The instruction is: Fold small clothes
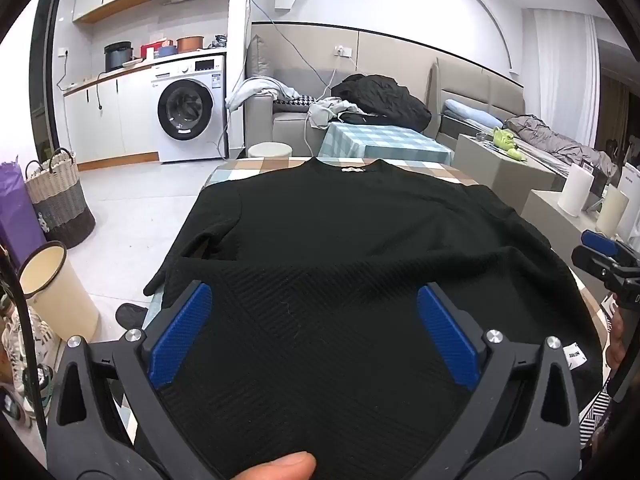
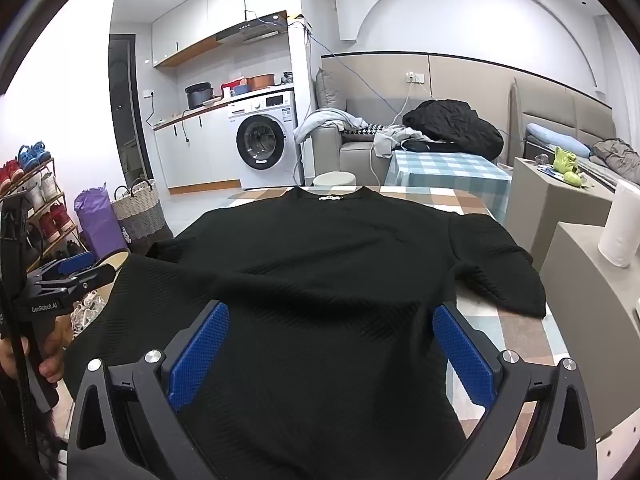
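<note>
A black ribbed short-sleeved top [image 1: 340, 232] lies spread flat on a table with a brown-and-blue checked cloth [image 1: 452, 172]. Its collar and white neck label [image 1: 354, 169] point away from me. My left gripper [image 1: 314, 296] hovers over the near left part of the top, blue pads wide apart and open, nothing pinched. In the right wrist view the top [image 2: 320, 248] fills the middle. My right gripper [image 2: 330, 312] is open over its near right part. Each gripper shows in the other's view: the right gripper [image 1: 604, 256] and the left gripper [image 2: 72, 272]. A thumb [image 1: 280, 468] shows at the bottom edge.
A cream bin [image 1: 52, 288], a woven basket [image 1: 60, 200] and a shoe rack [image 2: 36, 208] stand on the floor to the left. Beyond the table are a round stool [image 1: 270, 149], a second table with a blue checked cloth [image 1: 384, 140] and a washing machine [image 1: 188, 110]. Paper towel rolls [image 2: 622, 228] stand on the right.
</note>
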`<action>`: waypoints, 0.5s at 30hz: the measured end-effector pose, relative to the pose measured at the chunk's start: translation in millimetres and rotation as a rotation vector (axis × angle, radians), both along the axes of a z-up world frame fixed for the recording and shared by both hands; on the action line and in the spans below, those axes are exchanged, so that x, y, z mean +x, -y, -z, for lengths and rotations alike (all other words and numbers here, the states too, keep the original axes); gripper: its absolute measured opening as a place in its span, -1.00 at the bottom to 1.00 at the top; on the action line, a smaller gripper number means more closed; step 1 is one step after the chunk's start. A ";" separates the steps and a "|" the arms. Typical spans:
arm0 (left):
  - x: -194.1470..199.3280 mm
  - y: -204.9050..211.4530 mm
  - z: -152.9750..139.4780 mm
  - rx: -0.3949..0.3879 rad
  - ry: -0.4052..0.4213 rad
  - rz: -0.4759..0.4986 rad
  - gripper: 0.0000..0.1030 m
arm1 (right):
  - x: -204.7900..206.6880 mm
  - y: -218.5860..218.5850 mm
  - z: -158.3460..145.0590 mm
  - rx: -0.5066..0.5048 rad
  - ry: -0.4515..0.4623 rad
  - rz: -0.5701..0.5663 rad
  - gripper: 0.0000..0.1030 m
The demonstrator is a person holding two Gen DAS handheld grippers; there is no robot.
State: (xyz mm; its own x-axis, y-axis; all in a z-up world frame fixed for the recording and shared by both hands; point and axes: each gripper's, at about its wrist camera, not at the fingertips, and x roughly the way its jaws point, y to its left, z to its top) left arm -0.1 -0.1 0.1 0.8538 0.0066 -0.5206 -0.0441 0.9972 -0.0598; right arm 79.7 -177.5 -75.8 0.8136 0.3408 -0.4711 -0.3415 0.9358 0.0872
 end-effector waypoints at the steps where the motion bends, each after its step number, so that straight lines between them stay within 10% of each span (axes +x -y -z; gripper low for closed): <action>1: 0.0 0.2 -0.1 0.005 0.000 0.001 0.99 | 0.6 -0.2 0.1 -0.003 -0.006 0.000 1.00; 15: 1.1 -2.6 4.0 -0.004 -0.013 -0.019 0.99 | -5.2 0.5 -3.9 0.005 0.031 0.009 1.00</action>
State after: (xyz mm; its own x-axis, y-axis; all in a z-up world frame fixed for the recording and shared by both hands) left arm 1.1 2.5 -3.9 0.8465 0.0201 -0.5320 -0.0634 0.9960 -0.0632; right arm 74.6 -178.0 -71.9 0.8306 0.3353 -0.4445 -0.3355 0.9385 0.0811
